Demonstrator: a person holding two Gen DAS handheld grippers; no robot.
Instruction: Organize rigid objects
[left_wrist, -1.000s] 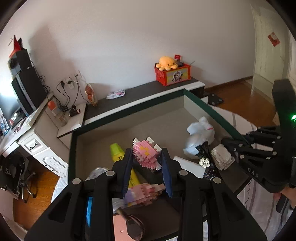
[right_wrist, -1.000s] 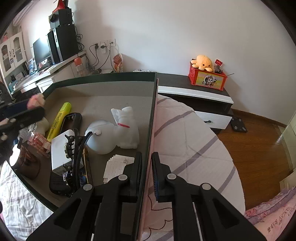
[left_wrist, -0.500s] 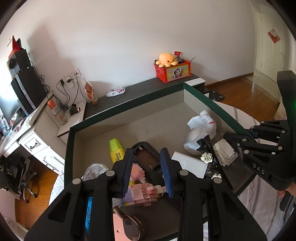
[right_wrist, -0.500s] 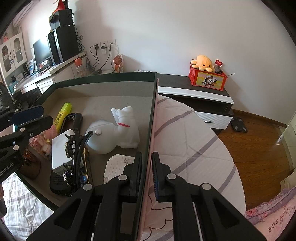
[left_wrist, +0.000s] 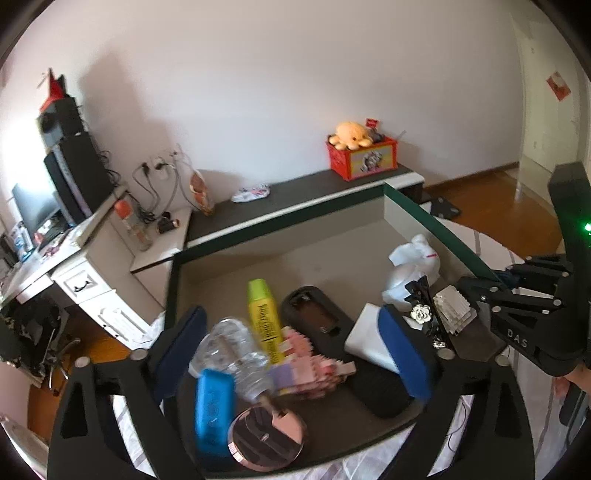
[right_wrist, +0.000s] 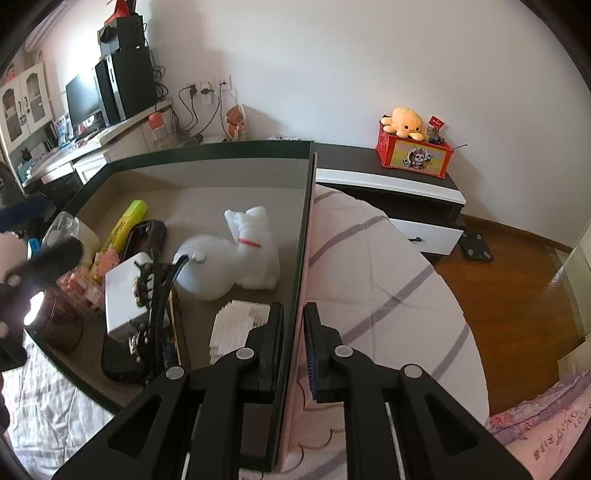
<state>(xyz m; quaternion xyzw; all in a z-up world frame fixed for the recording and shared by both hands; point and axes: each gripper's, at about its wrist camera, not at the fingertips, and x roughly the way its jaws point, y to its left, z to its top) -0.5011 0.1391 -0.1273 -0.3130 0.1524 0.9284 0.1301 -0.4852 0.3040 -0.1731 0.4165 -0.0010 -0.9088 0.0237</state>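
While my left gripper (left_wrist: 291, 354) hangs spread wide over the tray (left_wrist: 417, 208), holding nothing, I see below it, from the left, a blue case (left_wrist: 215, 402), a clear bottle (left_wrist: 232, 347), a yellow marker (left_wrist: 264, 317) and the pink block toy (left_wrist: 314, 369) lying on the tray floor. Further right sit a white box (left_wrist: 365, 338) and a white cat figure (right_wrist: 255, 251). My right gripper (right_wrist: 293, 347) pinches the tray's right wall.

The left gripper (left_wrist: 291, 343) is held wide open above the pink block figure (left_wrist: 314, 373), which is laid in the green-rimmed box (left_wrist: 436, 218).
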